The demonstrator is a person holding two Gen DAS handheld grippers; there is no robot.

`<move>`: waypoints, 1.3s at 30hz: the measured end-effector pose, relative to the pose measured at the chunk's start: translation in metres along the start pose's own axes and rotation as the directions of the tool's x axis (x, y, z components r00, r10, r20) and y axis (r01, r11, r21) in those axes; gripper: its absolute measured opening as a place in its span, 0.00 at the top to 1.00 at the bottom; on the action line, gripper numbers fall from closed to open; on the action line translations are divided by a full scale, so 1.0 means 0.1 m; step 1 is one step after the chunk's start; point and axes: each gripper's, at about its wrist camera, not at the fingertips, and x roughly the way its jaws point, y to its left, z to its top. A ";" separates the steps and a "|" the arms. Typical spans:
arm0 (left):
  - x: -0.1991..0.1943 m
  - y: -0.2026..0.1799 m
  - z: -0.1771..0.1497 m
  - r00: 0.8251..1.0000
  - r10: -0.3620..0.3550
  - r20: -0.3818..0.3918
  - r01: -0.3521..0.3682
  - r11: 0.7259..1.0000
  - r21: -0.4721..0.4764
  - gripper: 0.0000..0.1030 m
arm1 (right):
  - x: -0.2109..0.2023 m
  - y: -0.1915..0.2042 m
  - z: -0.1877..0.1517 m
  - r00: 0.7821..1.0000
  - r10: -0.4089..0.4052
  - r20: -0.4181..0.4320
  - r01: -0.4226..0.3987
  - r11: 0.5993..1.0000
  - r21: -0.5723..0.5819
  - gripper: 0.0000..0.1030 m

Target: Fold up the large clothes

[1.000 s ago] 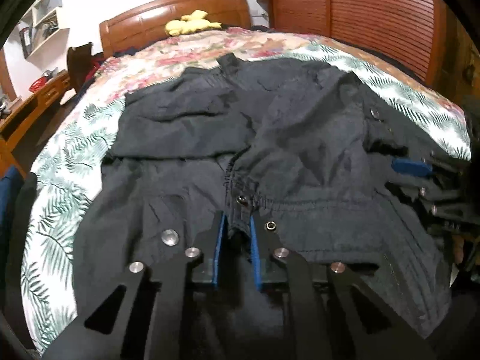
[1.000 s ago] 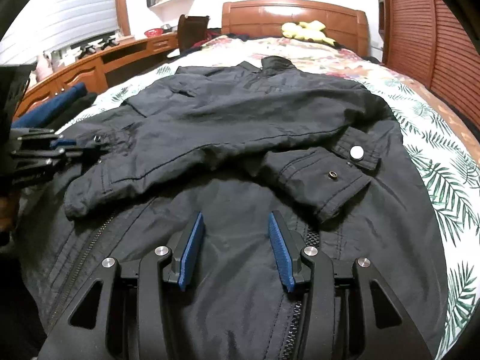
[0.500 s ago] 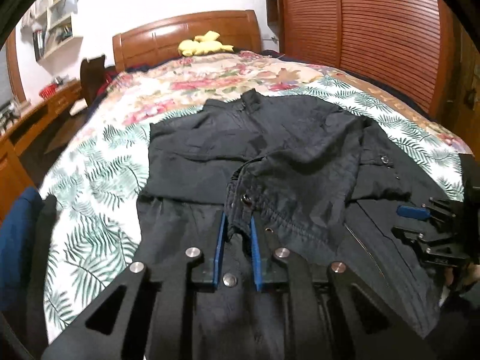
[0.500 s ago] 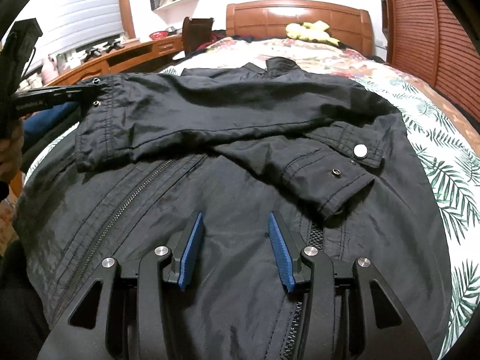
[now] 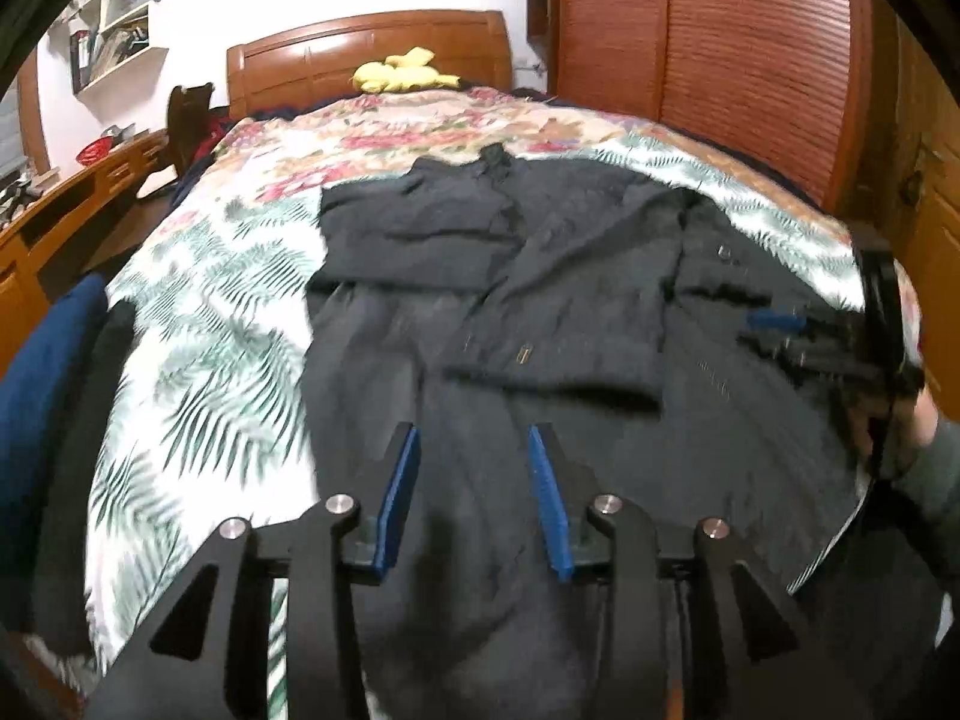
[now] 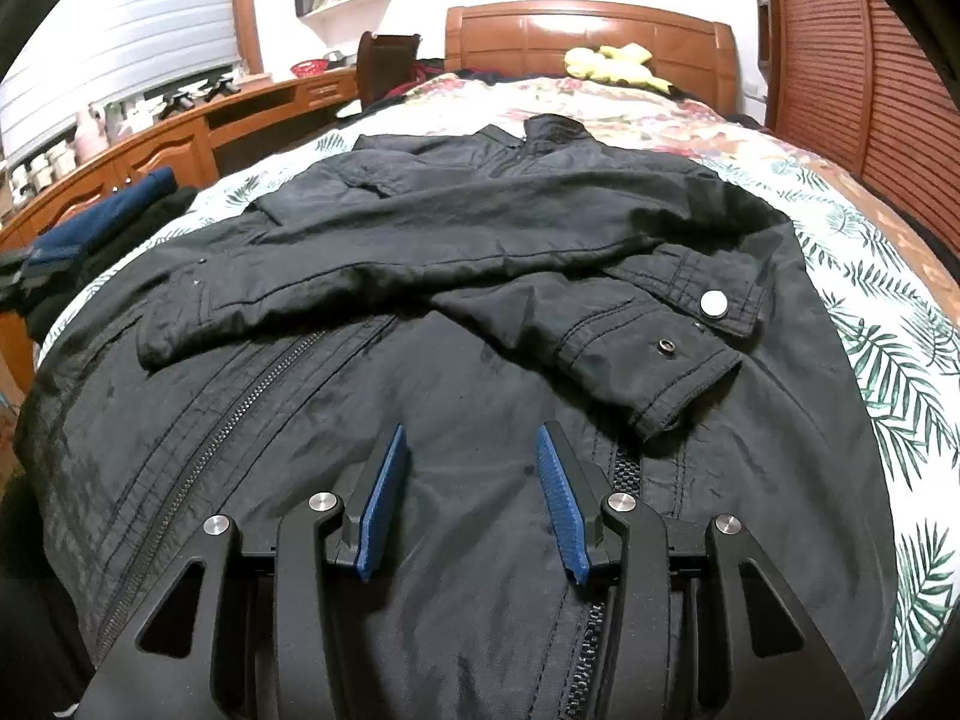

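**Jacket flat on bed, both sleeves crossed over the chest, both grippers empty**

Black jacket (image 6: 480, 396) lies front-up on the bed (image 6: 900, 360), collar toward the wooden headboard (image 6: 591, 30), hem nearest the cameras. Bedspread is palm-leaf print near the foot, floral further up.

Both sleeves are folded inward across the body. In the right wrist view, one sleeve runs across the chest and ends in a cuff (image 6: 198, 324) at the left side of the frame. The other sleeve's cuff (image 6: 654, 354), with one silver snap and one dark eyelet, lies on top of the front panel just beside the zipper (image 6: 240, 414). The zipper runs diagonally down toward the hem.

Left gripper (image 5: 474, 492): blue-padded fingers spread wide, nothing between them, hovering over the lower part of the jacket. The left wrist frame is motion-blurred.

Right gripper (image 6: 474, 498): fingers likewise apart, no fabric pinched, positioned above the lower front panel between the two zipper lines. It also shows at the right edge of the left wrist view (image 5: 774, 321), held by a hand, over the jacket's side.

Surroundings: yellow plush toy (image 6: 612, 63) against the headboard; folded dark clothes (image 6: 90, 228) stacked at the bed's left edge; wooden desk (image 6: 180, 144) along the wall beyond them.
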 end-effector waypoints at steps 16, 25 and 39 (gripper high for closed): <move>0.07 0.29 -0.62 0.992 0.070 -0.106 -0.076 0.996 -0.055 0.56 | 0.00 0.02 -0.01 1.000 -0.009 0.004 0.009 1.000 -0.011 0.56; 0.14 0.31 -0.61 0.990 0.087 -0.112 -0.096 0.993 -0.071 0.47 | -0.41 0.00 0.00 0.999 -0.021 0.024 0.022 0.999 -0.044 0.55; 0.07 0.21 -0.65 0.987 0.121 -0.108 -0.131 0.988 -0.085 0.47 | -1.17 -0.90 -0.60 0.976 -0.181 -0.122 0.196 0.973 0.120 0.50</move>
